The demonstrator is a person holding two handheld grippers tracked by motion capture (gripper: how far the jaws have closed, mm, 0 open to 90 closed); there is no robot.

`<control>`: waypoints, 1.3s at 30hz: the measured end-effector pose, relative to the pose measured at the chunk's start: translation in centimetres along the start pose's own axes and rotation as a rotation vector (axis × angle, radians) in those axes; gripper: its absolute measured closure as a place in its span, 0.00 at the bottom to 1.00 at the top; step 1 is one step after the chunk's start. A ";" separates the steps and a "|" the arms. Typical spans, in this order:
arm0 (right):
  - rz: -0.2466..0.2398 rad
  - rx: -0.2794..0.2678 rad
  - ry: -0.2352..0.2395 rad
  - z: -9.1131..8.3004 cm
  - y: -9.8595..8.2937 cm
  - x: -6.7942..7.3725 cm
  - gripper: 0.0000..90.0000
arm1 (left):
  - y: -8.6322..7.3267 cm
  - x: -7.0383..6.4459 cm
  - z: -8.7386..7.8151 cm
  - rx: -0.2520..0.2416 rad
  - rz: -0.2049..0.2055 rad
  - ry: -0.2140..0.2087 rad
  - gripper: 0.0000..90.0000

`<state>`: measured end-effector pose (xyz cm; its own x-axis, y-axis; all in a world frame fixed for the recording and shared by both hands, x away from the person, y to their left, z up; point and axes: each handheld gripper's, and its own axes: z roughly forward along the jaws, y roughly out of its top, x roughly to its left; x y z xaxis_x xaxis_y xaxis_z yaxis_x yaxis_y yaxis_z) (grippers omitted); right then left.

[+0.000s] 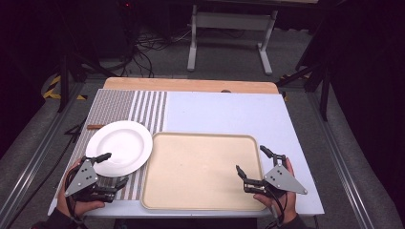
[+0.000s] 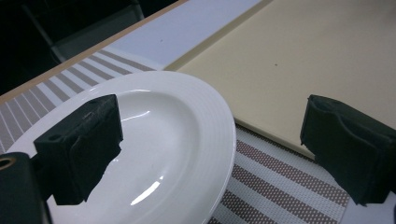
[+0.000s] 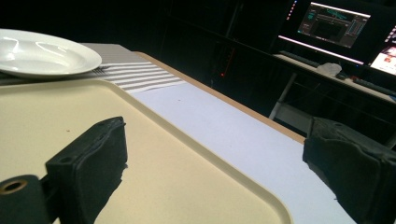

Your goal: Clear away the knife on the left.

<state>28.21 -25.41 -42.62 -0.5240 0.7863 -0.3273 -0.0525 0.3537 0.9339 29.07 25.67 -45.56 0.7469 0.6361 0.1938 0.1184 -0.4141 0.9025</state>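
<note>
- We hold the left hand-held gripper (image 1: 111,168) at the near edge of the white plate (image 1: 119,147), jaws apart. One jaw sits over the plate's near rim and the other lies below it on the near side, over the striped mat (image 1: 143,107). We judge this straddling stance prepares an edge grip on the rim.
- The plate rests on the striped mat at the left of the bench (image 1: 229,112), just left of the beige tray (image 1: 200,169). Its right rim reaches the tray's left wall; we cannot tell whether they touch.
- In the left gripper view, the plate (image 2: 154,140) is empty and glossy, so we expect a slippery rim that calls for a firm, level grasp.
- We hold the right hand-held gripper (image 1: 253,160) with its jaws spread across the tray's near right corner, one jaw inside the wall and one outside. We judge this placement serves to steady or lift the tray.
- The tray (image 3: 196,140) is bare, which leaves room to receive the plate.
</note>
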 end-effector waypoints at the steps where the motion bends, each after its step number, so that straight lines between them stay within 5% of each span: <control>1: 0.000 0.000 0.000 0.0 0.0 0.0 0.08 | 0.0 0.0 0.0 0.001 0.001 -0.001 0.07; 13: 0.004 -0.010 -0.009 -0.4 0.5 0.2 0.08 | -0.4 -0.1 -1.4 0.025 0.008 0.015 0.07; 19: 0.002 -0.010 -0.007 -0.2 0.3 -0.2 0.08 | -1.1 1.2 -2.8 0.054 0.000 0.049 0.05; 25: 0.008 -0.012 -0.021 -0.2 0.2 -0.6 0.08 | -2.7 2.6 -4.0 0.134 0.000 0.112 0.08; 29: -0.003 0.001 -0.045 -0.2 0.2 -0.8 0.10 | -4.5 3.7 -4.0 0.239 -0.010 0.162 0.10; 39: -0.015 0.031 -0.062 0.0 -0.1 -0.9 0.11 | -5.6 5.7 -2.5 0.363 -0.109 0.088 0.17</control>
<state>28.67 -26.15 -42.45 -0.4699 0.8102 -0.3504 -0.0331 0.3806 0.9242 31.01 33.23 -48.53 0.6602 0.7358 0.1505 0.4297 -0.5344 0.7279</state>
